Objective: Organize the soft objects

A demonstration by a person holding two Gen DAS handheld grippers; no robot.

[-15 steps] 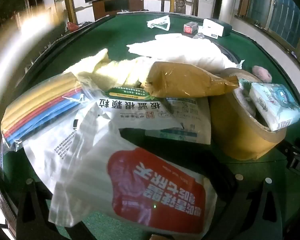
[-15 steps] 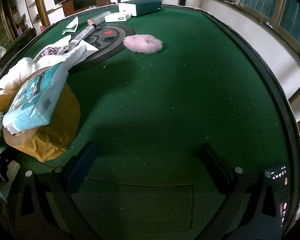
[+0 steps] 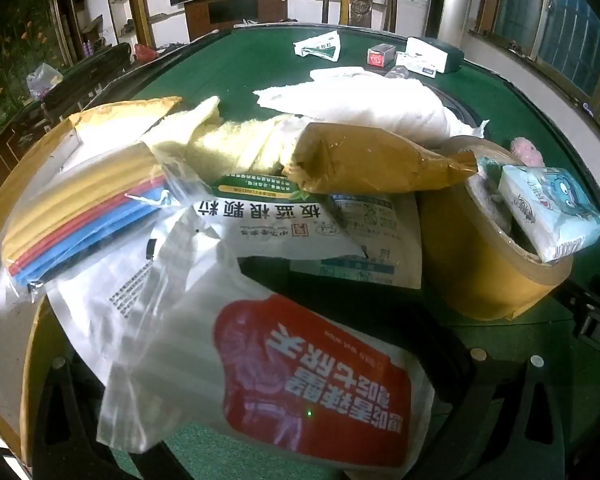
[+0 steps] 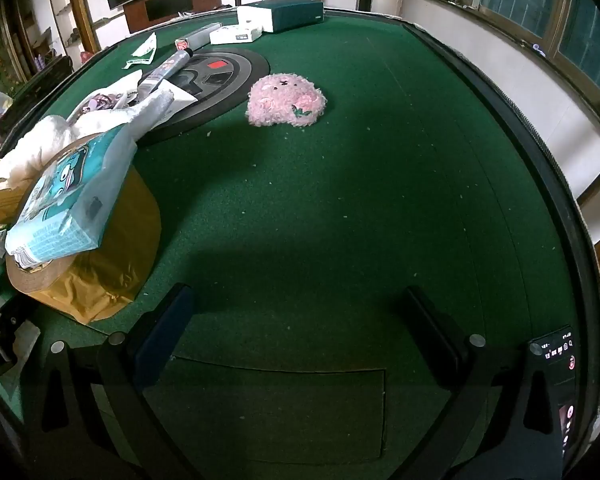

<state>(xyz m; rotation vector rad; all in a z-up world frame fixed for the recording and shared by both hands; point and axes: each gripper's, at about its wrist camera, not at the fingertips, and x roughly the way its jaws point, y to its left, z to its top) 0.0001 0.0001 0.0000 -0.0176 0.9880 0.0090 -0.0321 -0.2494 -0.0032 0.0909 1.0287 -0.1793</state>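
Beside the tape roll point(image 3: 496, 264), little changed from a moment ago: both sets of fingers point(image 4: 160, 332) spread wide, clamping nothing. Sorting of the plastic bags point(image 3: 260, 360) and pink plush point(image 4: 286, 100) seemingly not yet begun.

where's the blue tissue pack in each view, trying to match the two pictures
Left wrist view: the tissue pack is at the right edge, sticking up out of the tan roll.
Right wrist view: the tissue pack is at the left edge, lying tilted on top of the same roll.
Shared landmark: the pink plush toy on the green table, only a sliver of it showing behind the roll in the left wrist view.
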